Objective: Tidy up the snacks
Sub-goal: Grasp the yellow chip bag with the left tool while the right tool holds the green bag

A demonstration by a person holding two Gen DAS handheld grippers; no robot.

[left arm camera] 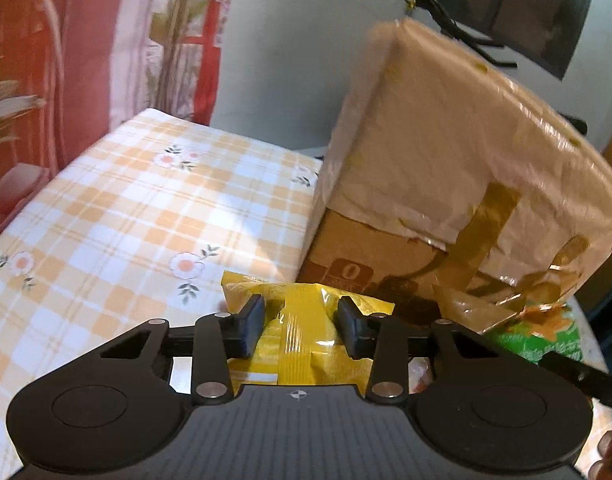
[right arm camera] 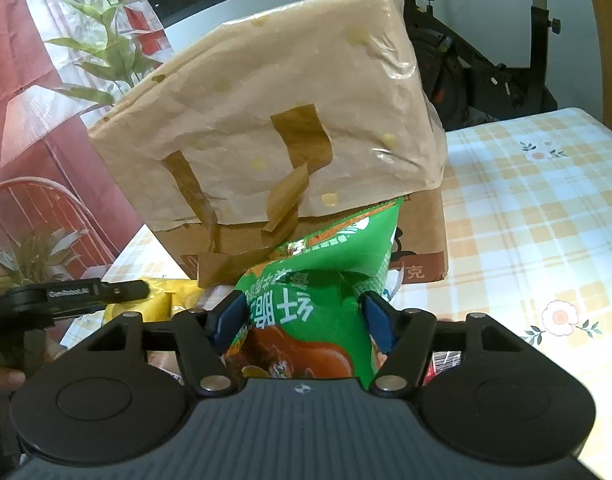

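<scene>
Snacks in hand: left claw [left arm camera: 301,322] pinching yellow packet [left arm camera: 306,344], right claw [right arm camera: 303,320] pinching green bag [right arm camera: 326,280], both near paper-covered box [right arm camera: 265,128] on desk [right arm camera: 526,220]. Carry step; next likely placing into box.

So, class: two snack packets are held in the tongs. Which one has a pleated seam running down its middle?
The yellow packet between the left tongs. The green packet in the right tongs shows printed characters instead.
</scene>
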